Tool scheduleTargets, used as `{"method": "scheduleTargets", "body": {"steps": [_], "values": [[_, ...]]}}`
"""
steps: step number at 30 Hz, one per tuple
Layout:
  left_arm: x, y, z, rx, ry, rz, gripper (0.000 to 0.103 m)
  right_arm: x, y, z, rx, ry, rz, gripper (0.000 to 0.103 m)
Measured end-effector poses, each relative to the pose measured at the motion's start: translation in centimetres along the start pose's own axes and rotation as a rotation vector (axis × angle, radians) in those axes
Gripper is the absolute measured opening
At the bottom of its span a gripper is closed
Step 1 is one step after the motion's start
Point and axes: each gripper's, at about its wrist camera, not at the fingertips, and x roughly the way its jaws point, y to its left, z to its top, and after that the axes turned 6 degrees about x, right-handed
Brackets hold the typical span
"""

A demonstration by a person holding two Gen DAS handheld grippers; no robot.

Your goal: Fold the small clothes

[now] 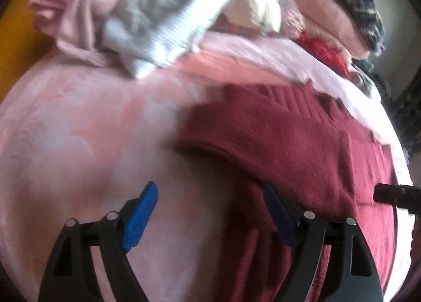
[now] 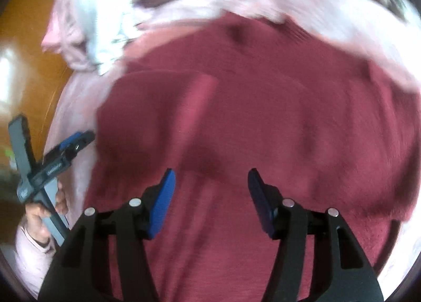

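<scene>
A dark red knitted garment (image 1: 302, 139) lies spread on a pink patterned bedcover (image 1: 79, 131). My left gripper (image 1: 210, 196) is open and empty, hovering over the garment's left edge; its right finger is over the red cloth, its left finger over the bedcover. In the right wrist view the red garment (image 2: 263, 117) fills the middle, with a folded flap at its upper left. My right gripper (image 2: 211, 183) is open and empty just above it. The left gripper (image 2: 76, 141) shows at the left edge, held by a hand.
A heap of pink and white clothes (image 1: 131, 12) lies at the far left of the bed. A pale pink cloth (image 1: 276, 57) lies beyond the red garment. Red and checked clothes (image 1: 355, 7) are piled at the far right. A wooden floor (image 2: 31, 65) lies left of the bed.
</scene>
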Motion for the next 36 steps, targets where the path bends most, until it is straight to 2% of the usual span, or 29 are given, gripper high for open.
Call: {"method": "scheduleTargets", "body": {"steps": [5, 9, 13, 17, 19, 20, 21, 22, 25, 27, 30, 33, 36], "values": [[0.5, 4.0, 0.8, -0.107, 0.031, 0.012, 0.083, 2.3, 8.6, 2.6, -0.101, 0.053, -0.034, 0.058], [0.5, 6.8, 0.7, -0.162, 0.037, 0.042, 0.083, 4.6, 13.3, 3.9, -0.135, 0.071, -0.023, 0.058], [0.1, 8.8, 0.3, -0.181, 0.030, 0.081, 0.083, 7.8, 16.4, 4.9, -0.160, 0.095, -0.025, 0.063], [0.1, 10.6, -0.2, -0.225, 0.024, 0.091, 0.083, 10.5, 18.1, 5.2, -0.207, 0.103, -0.105, 0.063], [0.1, 11.0, -0.4, -0.234, 0.027, 0.088, 0.083, 11.1, 17.4, 5.3, -0.198, 0.092, -0.153, 0.026], [0.1, 11.1, -0.6, -0.234, 0.026, 0.088, 0.083, 10.8, 16.6, 5.5, -0.175, 0.081, -0.108, 0.023], [0.2, 11.0, -0.7, -0.231, 0.025, 0.090, 0.083, 10.3, 16.0, 5.6, -0.152, 0.073, -0.065, 0.013], [0.3, 11.0, -0.6, -0.230, 0.024, 0.093, 0.083, 9.6, 15.2, 5.6, -0.129, 0.063, -0.028, 0.007], [0.3, 10.7, -0.7, -0.226, 0.016, 0.095, 0.083, 6.2, 11.9, 5.6, -0.042, 0.012, 0.100, 0.006], [0.2, 10.1, -0.6, -0.224, 0.004, 0.086, 0.083, 4.1, 10.0, 5.5, -0.013, -0.033, 0.121, 0.006], [0.1, 8.4, -0.3, -0.196, -0.010, 0.073, 0.083, 0.3, 5.1, 4.4, 0.068, -0.104, 0.147, 0.006], [0.4, 6.3, 0.0, -0.155, -0.014, 0.053, 0.084, -3.0, -1.1, 2.2, 0.158, -0.182, 0.133, 0.006], [1.0, 3.5, 0.2, -0.110, -0.008, 0.027, 0.084, -4.5, -7.2, -1.0, 0.224, -0.230, 0.060, 0.006]]}}
